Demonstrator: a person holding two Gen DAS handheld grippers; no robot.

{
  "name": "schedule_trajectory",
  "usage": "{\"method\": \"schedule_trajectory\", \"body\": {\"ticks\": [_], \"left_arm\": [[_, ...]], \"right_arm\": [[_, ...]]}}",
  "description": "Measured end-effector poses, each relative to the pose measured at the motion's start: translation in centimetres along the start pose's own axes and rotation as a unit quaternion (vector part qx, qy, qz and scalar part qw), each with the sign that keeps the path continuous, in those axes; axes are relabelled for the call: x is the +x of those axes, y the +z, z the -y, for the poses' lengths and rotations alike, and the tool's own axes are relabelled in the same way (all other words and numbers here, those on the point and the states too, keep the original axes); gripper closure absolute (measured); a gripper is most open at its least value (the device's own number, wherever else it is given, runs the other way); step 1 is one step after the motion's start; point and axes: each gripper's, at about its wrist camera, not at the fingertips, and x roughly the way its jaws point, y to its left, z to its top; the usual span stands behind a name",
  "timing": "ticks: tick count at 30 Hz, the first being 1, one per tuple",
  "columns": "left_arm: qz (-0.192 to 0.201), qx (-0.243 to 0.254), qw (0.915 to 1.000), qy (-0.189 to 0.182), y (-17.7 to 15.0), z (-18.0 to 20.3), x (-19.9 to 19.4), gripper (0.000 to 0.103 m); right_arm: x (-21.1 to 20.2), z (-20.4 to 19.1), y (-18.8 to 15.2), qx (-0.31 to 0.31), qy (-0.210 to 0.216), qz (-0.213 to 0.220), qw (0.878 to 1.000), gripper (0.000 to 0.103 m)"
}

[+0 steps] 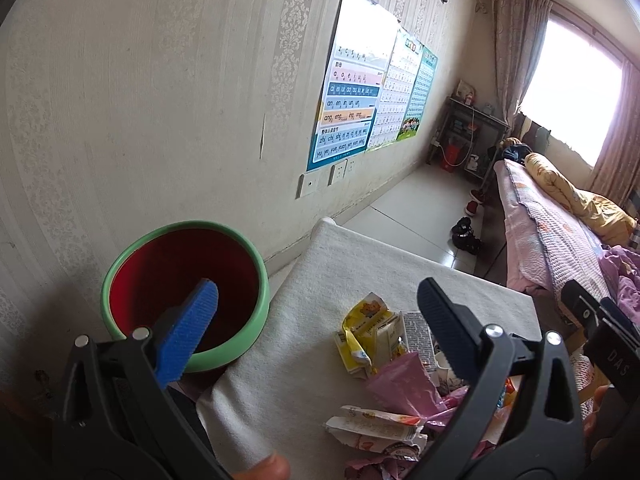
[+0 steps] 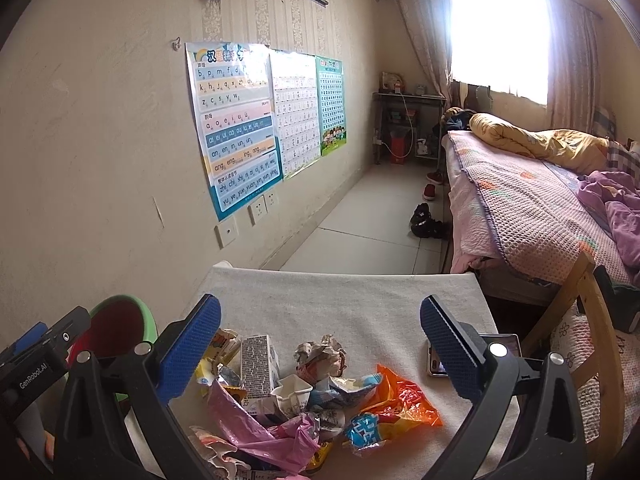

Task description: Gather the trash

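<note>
Both the left gripper (image 1: 318,320) and right gripper (image 2: 320,344) gape empty — light wrappers (image 2: 304,412) beside the bin (image 1: 240,344) could slip off the table (image 2: 360,300).

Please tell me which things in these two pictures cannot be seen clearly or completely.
- Bin bottom: left wrist view, hidden by the left gripper finger and shadow.
- Phone: right wrist view, mostly covered by the right gripper finger.
- Trash pile near edge: cut off by the frame bottom.
- Shelf items: too small.

Glossy crinkled plastic wrappers (image 2: 394,404), matt, perhaps woven cloth tabletop (image 2: 340,304).
</note>
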Motion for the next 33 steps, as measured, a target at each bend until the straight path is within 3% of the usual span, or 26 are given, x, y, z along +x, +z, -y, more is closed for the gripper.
{"method": "schedule_trajectory", "body": {"ticks": [33], "left_arm": [[-0.02, -0.003, 0.9998, -0.003, -0.15, -0.23, 0.91, 0.005]], "right_arm": [[0.66, -0.26, -0.51, -0.003, 0.003, -0.017, 1.0, 0.007]]}}
